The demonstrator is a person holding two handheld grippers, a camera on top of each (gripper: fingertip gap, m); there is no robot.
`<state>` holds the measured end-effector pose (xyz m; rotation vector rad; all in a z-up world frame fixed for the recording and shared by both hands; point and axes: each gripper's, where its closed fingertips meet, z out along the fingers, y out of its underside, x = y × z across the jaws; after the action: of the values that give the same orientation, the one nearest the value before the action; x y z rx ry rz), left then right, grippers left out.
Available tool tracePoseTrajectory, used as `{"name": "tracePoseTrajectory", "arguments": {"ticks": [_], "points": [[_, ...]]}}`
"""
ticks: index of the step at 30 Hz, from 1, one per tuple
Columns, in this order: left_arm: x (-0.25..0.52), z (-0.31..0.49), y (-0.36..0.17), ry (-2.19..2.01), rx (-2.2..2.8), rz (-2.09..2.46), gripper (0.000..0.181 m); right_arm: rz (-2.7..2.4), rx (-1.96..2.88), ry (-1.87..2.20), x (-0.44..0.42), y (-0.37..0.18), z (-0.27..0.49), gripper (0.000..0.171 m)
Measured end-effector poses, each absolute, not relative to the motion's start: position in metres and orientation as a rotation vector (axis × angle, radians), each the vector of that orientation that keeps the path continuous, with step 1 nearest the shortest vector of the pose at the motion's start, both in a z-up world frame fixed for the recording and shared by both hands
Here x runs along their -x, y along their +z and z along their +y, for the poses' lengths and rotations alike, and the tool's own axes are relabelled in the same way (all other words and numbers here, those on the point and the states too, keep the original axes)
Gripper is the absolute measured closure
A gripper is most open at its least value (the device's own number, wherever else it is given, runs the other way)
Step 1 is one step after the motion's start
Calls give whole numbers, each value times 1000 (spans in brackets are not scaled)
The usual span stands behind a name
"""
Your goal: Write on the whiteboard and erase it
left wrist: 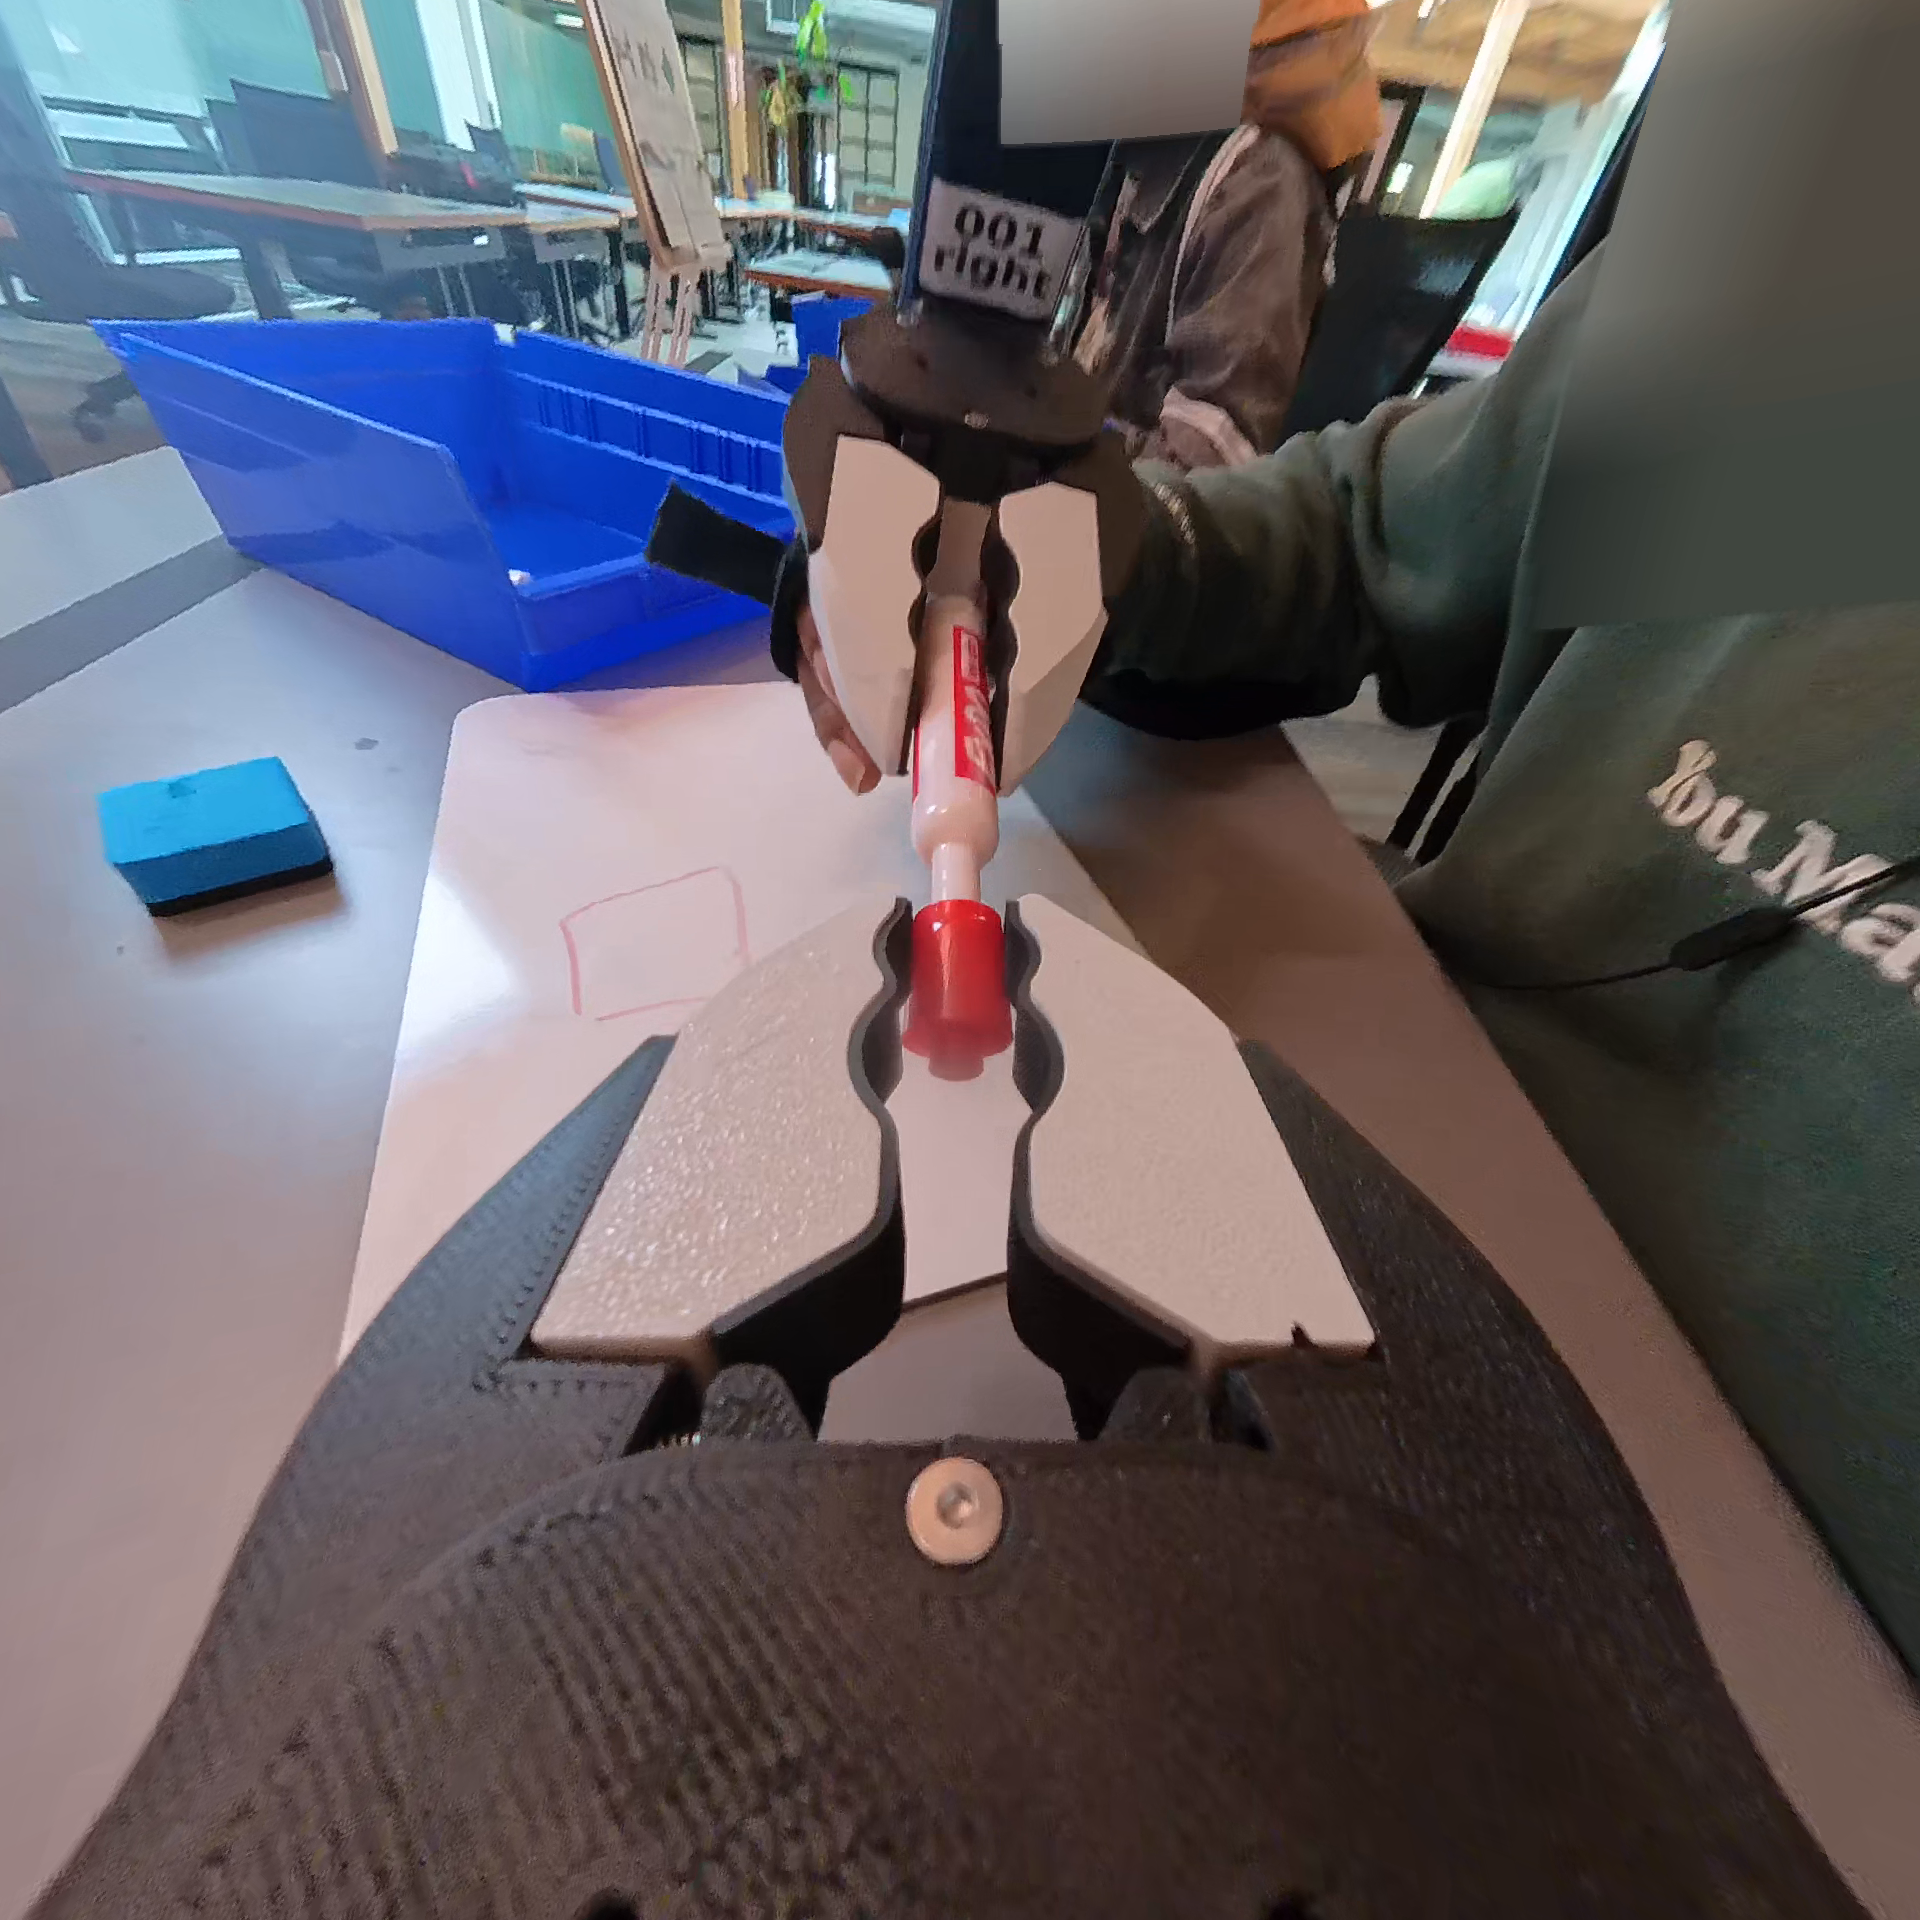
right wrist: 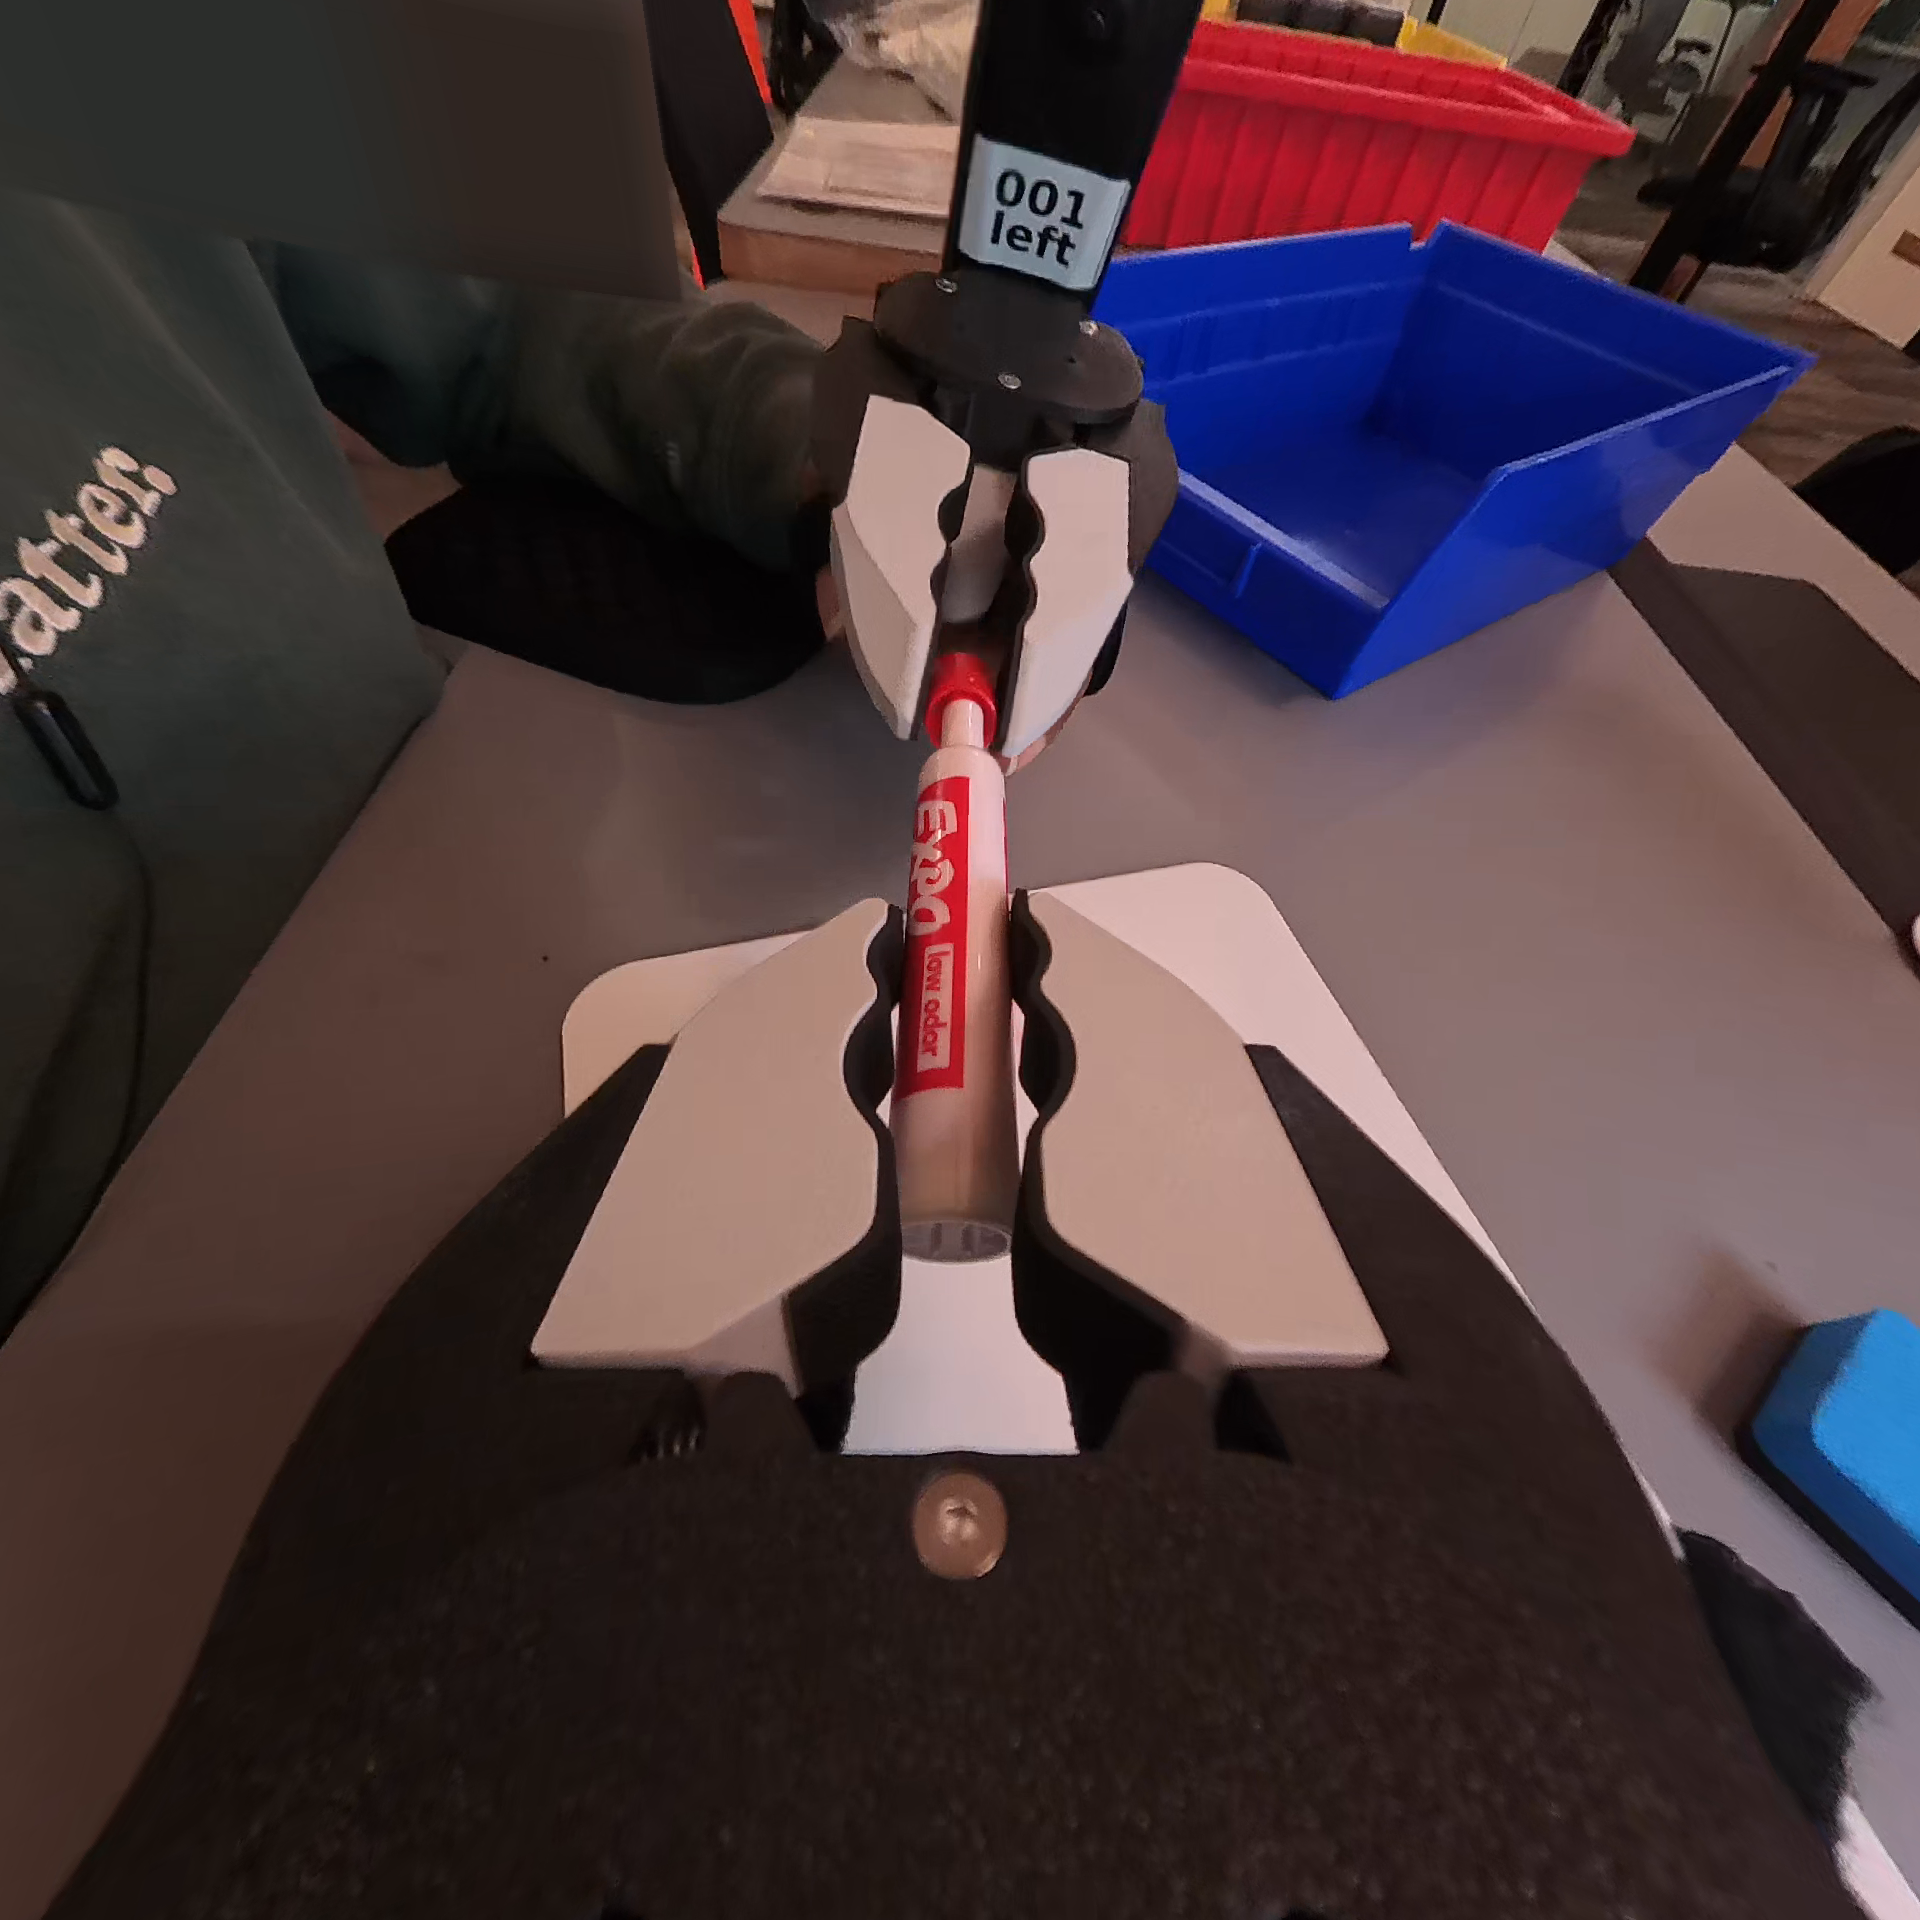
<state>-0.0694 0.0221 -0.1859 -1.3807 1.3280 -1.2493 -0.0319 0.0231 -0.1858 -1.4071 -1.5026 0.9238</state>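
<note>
Marker [left wrist: 954,727]: white barrel with a red label, held in the air above the whiteboard, tip end pointing into the cap.
Cap [left wrist: 958,971]: red, around the marker's narrow neck; whether fully seated cannot be told.
Whiteboard [left wrist: 582,831]: white, rounded corners, flat on the counter, bearing a faint red four-sided outline [left wrist: 657,943].
Eraser [left wrist: 213,831]: blue block with a dark base, on the counter just beside the whiteboard, apart from it.
</note>
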Motion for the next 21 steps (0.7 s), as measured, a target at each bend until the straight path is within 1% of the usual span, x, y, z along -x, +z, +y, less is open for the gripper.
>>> {"name": "tracePoseTrajectory", "arguments": {"ticks": [4,12,17,21], "points": [[66,22,-193,-1156,1401,1376,164,-1514,1430,907,34,-188,22,152],[72,32,-193,-1114,1419,1337,164,-1529,1481,812,23,-188,32,152],[81,42,-193,-1013,1433,1316,165,-1518,1640,496,-36,-185,79,152],[84,45,-200,-946,1441,1347,165,-1539,1880,287,-98,-208,112,152]]}}
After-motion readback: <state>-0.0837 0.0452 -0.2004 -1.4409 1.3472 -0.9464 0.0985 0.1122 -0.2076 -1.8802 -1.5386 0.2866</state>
